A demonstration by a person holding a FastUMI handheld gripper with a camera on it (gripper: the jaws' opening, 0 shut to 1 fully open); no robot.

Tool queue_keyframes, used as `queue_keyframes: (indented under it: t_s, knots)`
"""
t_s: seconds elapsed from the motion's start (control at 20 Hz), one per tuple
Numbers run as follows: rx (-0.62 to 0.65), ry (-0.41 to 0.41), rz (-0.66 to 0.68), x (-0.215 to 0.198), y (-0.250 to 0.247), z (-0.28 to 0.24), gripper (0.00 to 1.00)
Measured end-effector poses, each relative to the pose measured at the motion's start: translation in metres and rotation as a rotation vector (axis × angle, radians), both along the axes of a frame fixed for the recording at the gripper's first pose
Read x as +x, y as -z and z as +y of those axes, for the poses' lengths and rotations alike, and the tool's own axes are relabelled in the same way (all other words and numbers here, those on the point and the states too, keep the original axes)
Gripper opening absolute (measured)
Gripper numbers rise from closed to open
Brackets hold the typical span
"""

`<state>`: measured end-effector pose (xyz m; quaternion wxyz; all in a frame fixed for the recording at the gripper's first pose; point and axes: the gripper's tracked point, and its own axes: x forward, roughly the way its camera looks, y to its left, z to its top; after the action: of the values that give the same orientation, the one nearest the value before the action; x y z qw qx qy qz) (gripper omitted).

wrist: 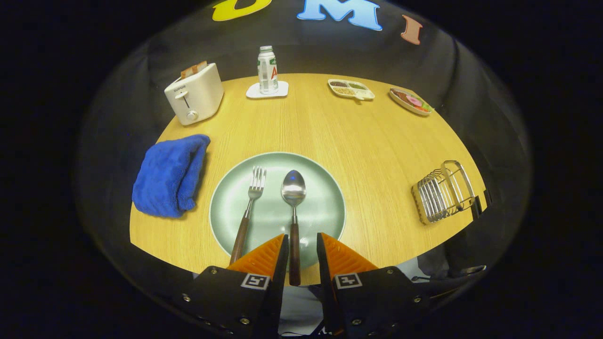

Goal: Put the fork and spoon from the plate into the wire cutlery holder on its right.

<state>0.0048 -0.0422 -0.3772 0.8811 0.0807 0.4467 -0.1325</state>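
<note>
My gripper [302,247] stands partly open, its fingers either side of the spoon [294,207] handle; contact cannot be confirmed. Spoon and fork [248,212] lie side by side on the green plate [325,197]. The wire cutlery holder [444,192] sits well apart to the plate's right, on the wooden table [330,127].

Staged breakfast setup in a cloth-walled booth: round wooden worktop [367,141], toaster [194,94], bottle [267,70], food dishes [351,89] before me.

Bright overhead light on the table [358,141], glare on the spoon [293,188], dim surroundings, fisheye bending at edges, sharp focus
</note>
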Motion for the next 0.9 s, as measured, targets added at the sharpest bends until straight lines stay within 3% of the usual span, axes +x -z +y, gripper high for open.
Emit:
queue_keyframes:
  t_s: [0.7,0.75,0.8,0.9]
  knots:
    - [-0.017,-0.072,0.163,0.006,0.052,0.012,0.36]
    - [-0.020,-0.087,0.175,0.005,0.050,0.013,0.33]
    - [-0.035,-0.085,0.165,0.006,0.046,0.011,0.17]
    - [-0.055,-0.076,0.166,0.003,0.049,0.007,0.17]
